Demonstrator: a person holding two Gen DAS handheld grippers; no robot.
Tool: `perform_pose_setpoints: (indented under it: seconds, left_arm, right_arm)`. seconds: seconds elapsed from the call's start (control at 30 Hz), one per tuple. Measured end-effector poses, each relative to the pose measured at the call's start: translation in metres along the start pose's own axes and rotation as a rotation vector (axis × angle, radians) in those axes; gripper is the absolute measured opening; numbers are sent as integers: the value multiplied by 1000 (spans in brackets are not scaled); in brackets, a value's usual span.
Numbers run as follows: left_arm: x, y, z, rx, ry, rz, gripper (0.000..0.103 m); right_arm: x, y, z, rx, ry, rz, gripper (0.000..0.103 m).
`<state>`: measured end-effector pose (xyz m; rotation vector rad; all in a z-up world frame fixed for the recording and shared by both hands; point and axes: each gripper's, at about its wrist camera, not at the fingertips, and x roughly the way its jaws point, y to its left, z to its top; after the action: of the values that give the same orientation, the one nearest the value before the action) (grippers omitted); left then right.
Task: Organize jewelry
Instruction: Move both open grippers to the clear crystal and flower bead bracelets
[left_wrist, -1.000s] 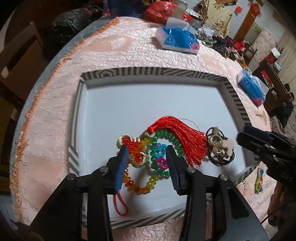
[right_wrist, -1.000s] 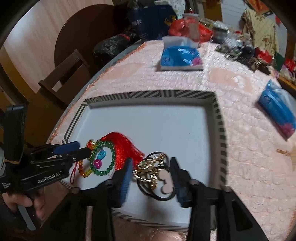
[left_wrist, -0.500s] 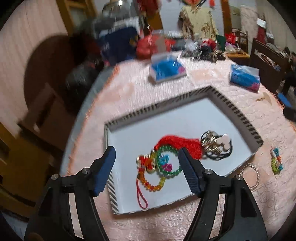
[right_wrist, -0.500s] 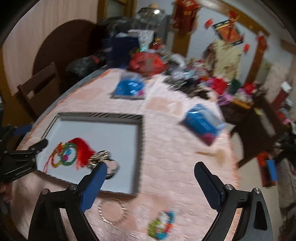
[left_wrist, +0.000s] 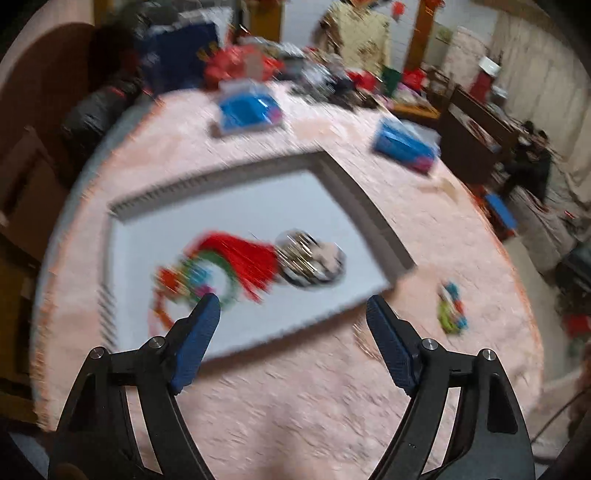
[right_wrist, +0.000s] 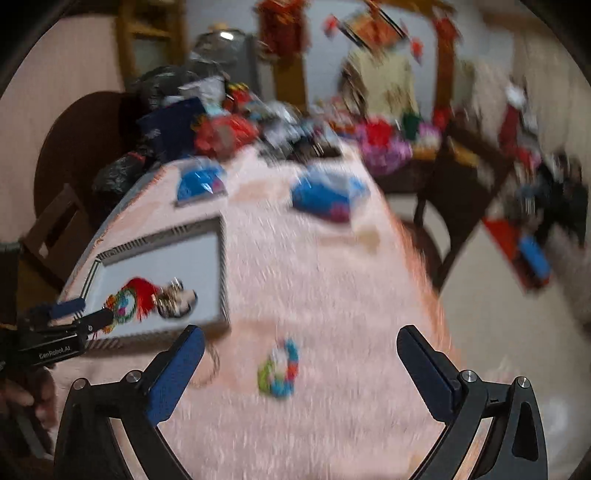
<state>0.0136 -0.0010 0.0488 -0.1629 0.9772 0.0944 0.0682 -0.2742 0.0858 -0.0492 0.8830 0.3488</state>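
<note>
Round desk (left_wrist: 332, 387) with a pink cloth, white tray (left_wrist: 258, 206) holding a red tassel charm (left_wrist: 251, 254) and a gold hair tie (left_wrist: 310, 258), bead bracelet (right_wrist: 279, 369) lying beside the tray, left claw (left_wrist: 291, 321) opening wide with nothing in it, right claw (right_wrist: 299, 354) opening wide, empty.

chair (right_wrist: 55, 229) | blue packets (left_wrist: 247, 110) (left_wrist: 404, 146) | black bag (left_wrist: 92, 114)

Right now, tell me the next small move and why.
Probably lower the right hand-held gripper onto the multicoloured bead bracelet. It lies on the pink tablecloth outside the tray, between the empty, opening jaws, while the tasselled piece is already in the tray.
</note>
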Motion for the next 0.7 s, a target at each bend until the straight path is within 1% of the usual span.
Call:
perform_pose_setpoints:
  seconds: [0.03, 0.07, 0.1, 0.13, 0.17, 0.2, 0.27, 0.3, 0.33, 0.37, 0.4, 0.43, 0.5, 0.57, 0.63, 0.7]
  left_arm:
    - [2, -5, -6, 4, 18, -39, 81]
    - [6, -14, -13, 19, 55, -107, 81]
    - [12, -22, -20, 45, 95, -154, 81]
    - [16, -31, -27, 75, 129, -182, 81]
    - [19, -40, -35, 110, 149, -198, 81]
    - [22, -48, -42, 145, 151, -191, 81]
    - [29, -56, -51, 179, 163, -149, 81]
    - [37, -58, -54, 167, 199, -136, 81]
    - [42, -57, -56, 156, 219, -117, 81]
    - [45, -56, -56, 152, 224, -97, 81]
    - [49, -55, -58, 154, 225, -57, 81]
    - [53, -53, -59, 152, 232, -34, 81]
    - [58, -49, -60, 139, 249, -14, 81]
    - [63, -48, -65, 132, 269, 13, 81]
    - [63, -46, -69, 132, 262, 32, 81]
    - [61, -45, -71, 118, 256, 33, 82]
  right_arm:
    - [7, -11, -13, 34, 57, 6, 103]
    - [12, -15, -24, 45, 95, 10, 103]
    - [15, -17, -32, 49, 113, 2, 103]
    - [19, -22, -46, 62, 143, -7, 103]
    - [22, -24, -56, 70, 170, 4, 103]
    - [24, -24, -62, 75, 188, 11, 103]
    - [34, -23, -84, 90, 248, 20, 103]
    - [36, -23, -89, 89, 264, 19, 103]
    - [42, -19, -98, 74, 292, -1, 103]
    - [46, -17, -102, 63, 301, -11, 103]
    - [51, -13, -110, 34, 322, -23, 103]
    - [54, -12, -114, 15, 339, -36, 103]
    - [61, -11, -126, -33, 372, -70, 103]
    - [64, -13, -134, -46, 390, -93, 103]
    - [63, -19, -137, -17, 378, -85, 103]
    - [60, -21, -138, -24, 364, -84, 103]
